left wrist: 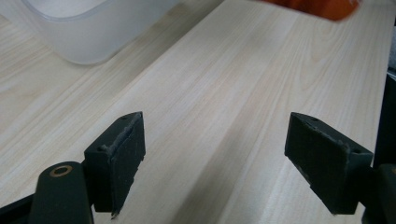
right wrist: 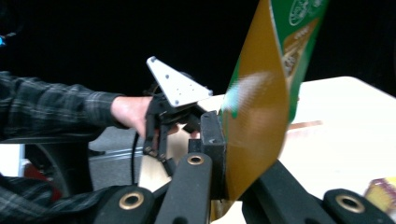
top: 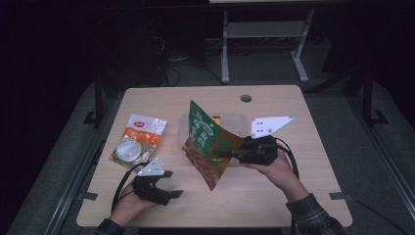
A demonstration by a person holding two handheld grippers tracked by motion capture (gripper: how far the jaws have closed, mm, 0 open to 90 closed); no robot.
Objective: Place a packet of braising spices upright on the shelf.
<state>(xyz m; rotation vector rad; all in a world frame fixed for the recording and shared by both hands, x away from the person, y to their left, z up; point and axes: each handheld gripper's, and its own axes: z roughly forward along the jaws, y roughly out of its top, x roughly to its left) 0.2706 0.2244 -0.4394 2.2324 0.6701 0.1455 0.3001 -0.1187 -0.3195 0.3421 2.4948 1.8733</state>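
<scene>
- The table (top: 293, 196) has bare wood along its near edge and across its right part, well apart from anything lying on it.
- The left gripper (top: 169, 184) sits near the near-left corner, with open board ahead of its jaws; they stand wide apart with nothing between them.
- In the left gripper view the tub (left wrist: 88, 28) is at the far left, and an orange edge of the bag (left wrist: 322, 7) shows at the far right.
- The right gripper (top: 222, 153) is clenched on the bag (top: 208, 144), holding it up off the wood just right of centre, in front of the clear tub (top: 235, 120).
- The bag is green with pale lettering on its upper part and orange-brown lower down; it hangs tilted, its top corner pointing far-left, its low tip near.
- In the right gripper view the bag (right wrist: 261, 107) is pinched flat between the pads, its edge blurred.
- A white-and-orange packet (top: 139, 139) lies at the left, well clear of the bag, with free room between.
</scene>
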